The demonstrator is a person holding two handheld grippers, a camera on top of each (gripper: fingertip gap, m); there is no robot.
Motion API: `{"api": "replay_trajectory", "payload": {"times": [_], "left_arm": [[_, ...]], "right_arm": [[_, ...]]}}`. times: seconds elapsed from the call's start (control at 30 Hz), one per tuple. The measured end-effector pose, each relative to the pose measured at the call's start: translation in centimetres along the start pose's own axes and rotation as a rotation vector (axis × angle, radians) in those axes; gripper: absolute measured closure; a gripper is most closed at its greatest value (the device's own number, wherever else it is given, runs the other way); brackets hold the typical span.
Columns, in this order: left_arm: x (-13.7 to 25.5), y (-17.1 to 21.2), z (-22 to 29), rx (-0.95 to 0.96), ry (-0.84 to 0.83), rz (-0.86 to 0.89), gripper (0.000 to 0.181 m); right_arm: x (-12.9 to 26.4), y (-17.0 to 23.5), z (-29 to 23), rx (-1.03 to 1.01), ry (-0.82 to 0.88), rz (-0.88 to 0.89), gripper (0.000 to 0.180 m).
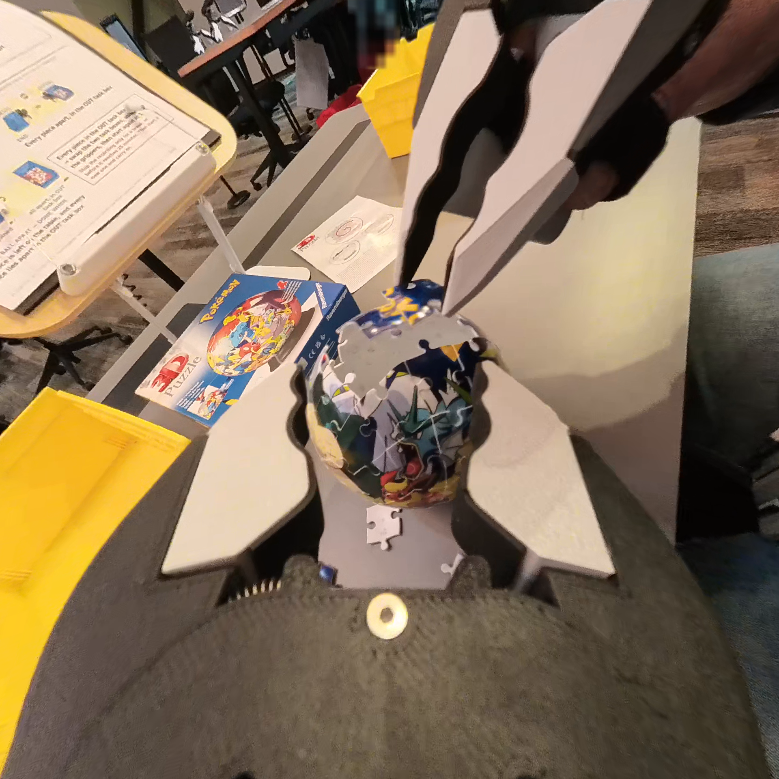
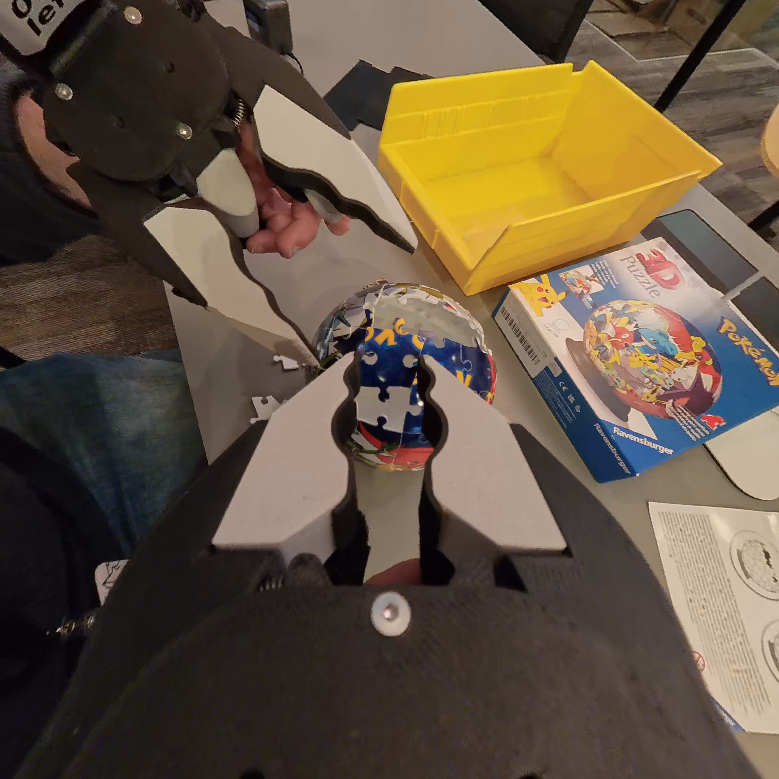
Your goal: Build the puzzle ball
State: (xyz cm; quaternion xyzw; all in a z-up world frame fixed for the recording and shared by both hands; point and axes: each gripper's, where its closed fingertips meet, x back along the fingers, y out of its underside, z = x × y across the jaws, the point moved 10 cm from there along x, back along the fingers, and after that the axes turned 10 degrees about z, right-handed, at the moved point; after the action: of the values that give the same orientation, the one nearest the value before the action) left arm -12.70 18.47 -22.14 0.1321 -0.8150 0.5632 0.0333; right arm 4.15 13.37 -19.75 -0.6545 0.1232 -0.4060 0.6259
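Note:
The puzzle ball (image 1: 404, 434) stands on the grey table, partly built, with an open gap near its top that shows the pieces' grey backs. It also shows in the right wrist view (image 2: 447, 379). My left gripper (image 1: 390, 371) is open and straddles the ball, one finger on each side; from the right wrist view (image 2: 364, 305) its near fingertip touches the ball. My right gripper (image 2: 388, 358) comes down from above and is shut on a blue-and-yellow piece (image 1: 415, 295) at the ball's top rim. Loose grey-backed pieces (image 1: 381, 527) lie beside the ball (image 2: 263, 406).
A yellow bin (image 2: 539, 168) stands behind the ball, and a second yellow bin (image 1: 396, 105) stands at the far end. The blue puzzle box (image 2: 640, 358) and a paper leaflet (image 2: 725, 590) lie on the table. An instruction board (image 1: 84, 147) stands off the table. A person's jeans (image 2: 105, 421) are at the table's edge. My two grippers' fingertips are within a few centimetres of each other.

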Motion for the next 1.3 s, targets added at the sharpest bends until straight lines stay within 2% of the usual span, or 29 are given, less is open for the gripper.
{"api": "replay_trajectory", "payload": {"times": [0.37,1.0,1.2,1.3], "left_arm": [[-0.3,1.4,-1.2,0.075,-0.014,0.022,0.097],[-0.3,0.7,-1.4,0.081,-0.028,0.042,0.096],[0.0,0.2,-1.4,0.062,-0.041,0.043,0.096],[0.2,-0.7,-1.3,0.066,-0.036,0.066,0.101]], "right_arm": [[-1.0,0.2,-0.9,0.014,0.088,-0.044,0.156],[-1.3,0.5,-1.3,0.026,0.11,-0.05,0.155],[-0.2,0.5,-1.4,-0.01,0.113,-0.024,0.156],[1.0,0.9,-1.1,-0.052,0.134,-0.013,0.156]]}}
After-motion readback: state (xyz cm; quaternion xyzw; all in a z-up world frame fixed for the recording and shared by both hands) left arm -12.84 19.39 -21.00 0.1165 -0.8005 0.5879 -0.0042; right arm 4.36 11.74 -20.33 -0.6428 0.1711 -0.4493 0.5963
